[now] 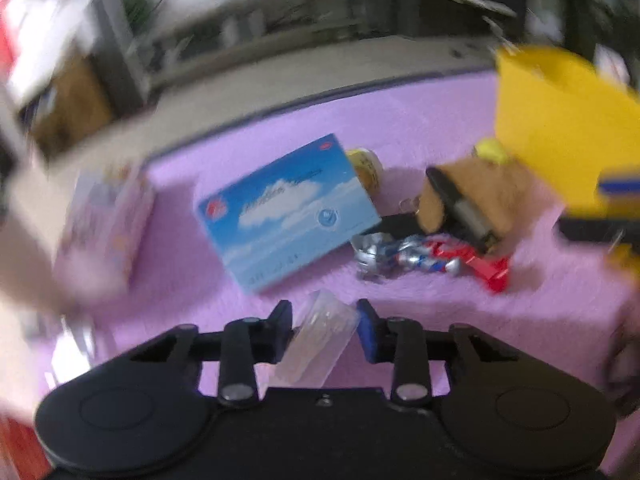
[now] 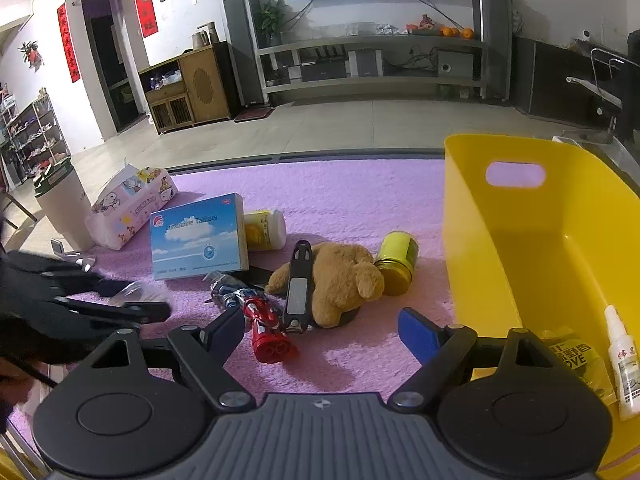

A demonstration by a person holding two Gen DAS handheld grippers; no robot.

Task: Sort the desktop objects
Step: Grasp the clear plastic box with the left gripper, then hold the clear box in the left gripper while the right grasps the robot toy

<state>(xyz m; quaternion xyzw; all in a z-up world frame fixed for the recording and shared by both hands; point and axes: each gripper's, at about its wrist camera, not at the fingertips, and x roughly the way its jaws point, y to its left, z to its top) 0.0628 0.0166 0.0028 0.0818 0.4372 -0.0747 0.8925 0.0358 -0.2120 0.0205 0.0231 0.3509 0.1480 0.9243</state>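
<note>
Pinching a clear, flat plastic packet (image 1: 316, 340) between my left gripper's (image 1: 324, 330) blue-padded fingers, I am carrying it above the fuzzy lilac tablecloth (image 1: 440, 320); the left view is smeared, so I judge that hand to be swinging toward the bin. My right gripper (image 2: 322, 332) is hanging with its fingers spread wide and nothing between them, likely so it is ready for the next pick.

Just past those spread fingers a red-and-silver robot toy figure (image 2: 260, 316) is lying flat, touching a black folding tool with a grey panel (image 2: 298, 288) that is leaning on a tan plush bear (image 2: 340, 280). A small gold-lidded tin jar (image 2: 396, 262) is resting on its side beside the bear. Behind them a blue cloud-printed tablet box (image 2: 198, 236) is standing, with a yellow-labelled white tub (image 2: 266, 230) tipped over next to it and a pink cartoon tissue pack (image 2: 128, 204) farther left.

At right, the yellow plastic bin (image 2: 500, 260) is already holding a small white dropper bottle (image 2: 622, 364) and a yellow packet (image 2: 576, 360).
</note>
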